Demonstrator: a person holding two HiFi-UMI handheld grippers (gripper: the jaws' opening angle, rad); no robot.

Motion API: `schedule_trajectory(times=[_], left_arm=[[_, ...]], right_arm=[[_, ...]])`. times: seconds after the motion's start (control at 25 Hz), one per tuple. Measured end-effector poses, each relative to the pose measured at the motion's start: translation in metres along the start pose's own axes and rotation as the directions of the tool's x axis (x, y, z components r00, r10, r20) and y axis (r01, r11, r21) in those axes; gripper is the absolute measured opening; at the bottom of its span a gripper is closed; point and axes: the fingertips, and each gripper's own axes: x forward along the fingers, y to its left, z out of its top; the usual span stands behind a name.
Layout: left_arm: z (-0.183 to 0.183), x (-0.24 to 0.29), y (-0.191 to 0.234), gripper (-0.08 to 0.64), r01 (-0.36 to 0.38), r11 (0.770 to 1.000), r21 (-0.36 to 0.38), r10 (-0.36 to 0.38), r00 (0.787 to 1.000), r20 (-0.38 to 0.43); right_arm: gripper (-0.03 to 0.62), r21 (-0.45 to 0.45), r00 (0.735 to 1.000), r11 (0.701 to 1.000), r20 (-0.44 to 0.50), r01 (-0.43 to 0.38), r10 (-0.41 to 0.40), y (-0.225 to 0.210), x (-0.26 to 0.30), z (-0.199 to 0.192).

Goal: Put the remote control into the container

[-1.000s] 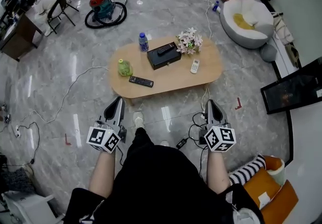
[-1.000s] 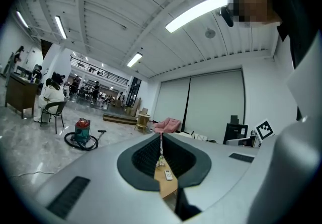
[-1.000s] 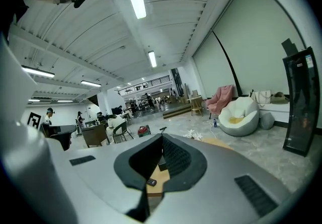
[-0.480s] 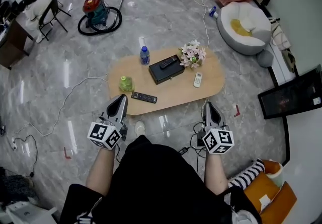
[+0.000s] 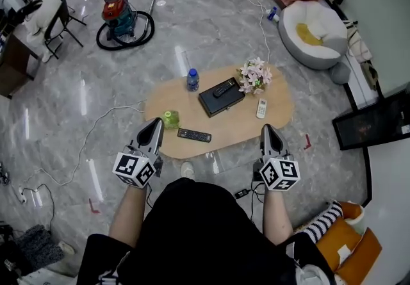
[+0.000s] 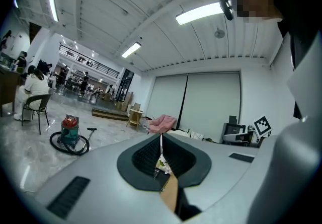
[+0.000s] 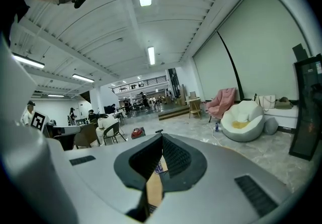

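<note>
Lying near the table (image 5: 280,89) edge, apart from the container (image 5: 213,102), the remote control (image 5: 194,135) can be shoved off if approached so — left gripper (image 5: 154,123) and right gripper (image 5: 268,128) are both pressed together, empty.

The person has stepped closer to the wooden table (image 5: 243,125), which has come down the head view until the tips of the left gripper (image 5: 155,122) and right gripper (image 5: 267,127) overlap its 6 o'clock edge.
</note>
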Motion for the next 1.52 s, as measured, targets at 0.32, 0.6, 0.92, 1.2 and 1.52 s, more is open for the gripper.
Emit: schedule_trajectory(times=[0.32, 0.6, 0.92, 1.2, 1.52], left_arm=[[0.001, 0.017, 0.048, 0.017, 0.011, 1.000, -0.013, -0.011, 1.000, -0.011], [-0.012, 0.026, 0.077, 0.017, -0.037, 0.999, -0.008, 0.036, 0.998, -0.053], [-0.028, 0.036, 0.098, 0.017, -0.119, 0.991, -0.056, 0.114, 0.989, -0.098], [-0.046, 0.067, 0.094, 0.017, -0.126, 0.991, -0.051, 0.117, 0.980, -0.164], [-0.086, 0.144, 0.065, 0.017, -0.028, 0.998, -0.063, 0.013, 0.976, -0.219]], right_arm=[[0.009, -0.035, 0.999, 0.999, -0.045, -0.016, 0.015, 0.035, 0.038, -0.012], [0.009, -0.010, 0.995, 0.998, -0.089, -0.055, 0.054, 0.046, 0.065, -0.030], [0.009, -0.008, 0.981, 0.992, -0.150, -0.125, 0.123, 0.046, 0.118, -0.034], [0.009, 0.003, 0.971, 0.986, -0.174, -0.165, 0.163, 0.030, 0.140, -0.041], [0.009, -0.031, 0.955, 0.987, -0.259, -0.159, 0.146, -0.006, 0.159, -0.074]])
